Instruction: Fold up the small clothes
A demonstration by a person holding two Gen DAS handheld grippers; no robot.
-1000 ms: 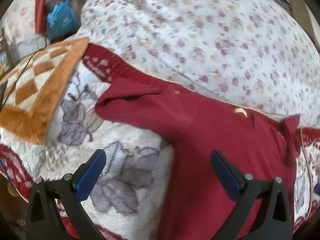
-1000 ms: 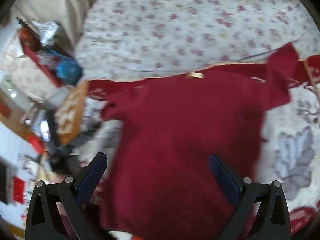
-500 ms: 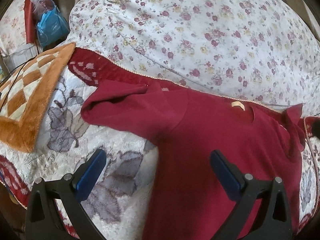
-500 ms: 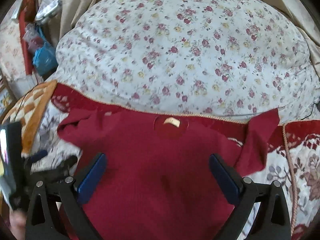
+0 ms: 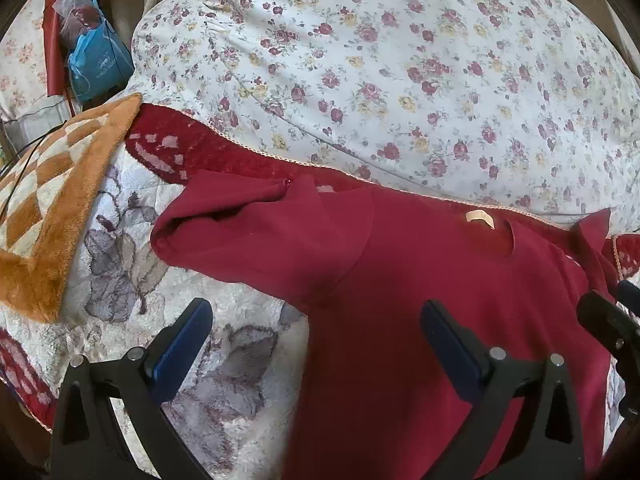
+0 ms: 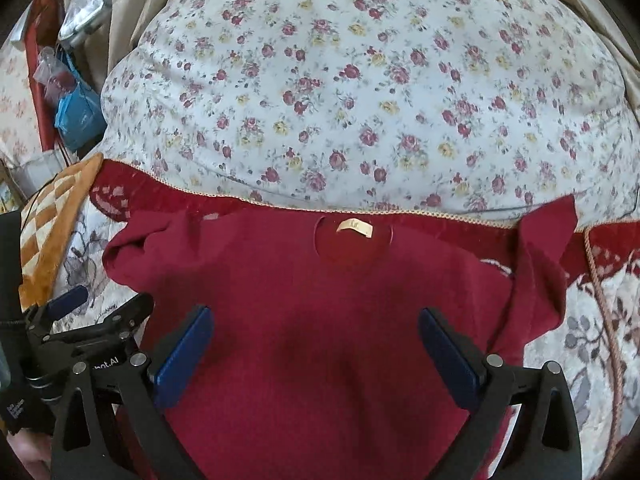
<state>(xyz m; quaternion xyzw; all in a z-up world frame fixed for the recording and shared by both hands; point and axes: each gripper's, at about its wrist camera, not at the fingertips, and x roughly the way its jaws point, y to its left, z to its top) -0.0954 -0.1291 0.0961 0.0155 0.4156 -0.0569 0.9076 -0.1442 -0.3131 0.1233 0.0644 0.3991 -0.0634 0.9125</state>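
A dark red short-sleeved shirt [image 6: 320, 312] lies spread flat on a patterned bed cover, neck label [image 6: 354, 227] up at the far edge. Its left sleeve [image 5: 240, 236] is rumpled; its right sleeve [image 6: 540, 272] stands creased. My left gripper [image 5: 316, 344] is open and empty, hovering over the shirt's left side below the sleeve. My right gripper [image 6: 316, 344] is open and empty above the shirt's middle. The left gripper also shows at the left edge of the right wrist view [image 6: 76, 312]. The right gripper shows at the right edge of the left wrist view [image 5: 616, 316].
A large white floral quilt [image 6: 360, 92] is heaped behind the shirt. An orange and white checked blanket [image 5: 48, 208] lies at the left. A blue bag [image 5: 96, 64] and clutter sit beyond it. The bed cover [image 6: 592, 344] continues to the right.
Both grippers have pulled back and steadied over the shirt, and both views now show more of it. The right gripper has swung to centre on the collar. The shirt lies unchanged.
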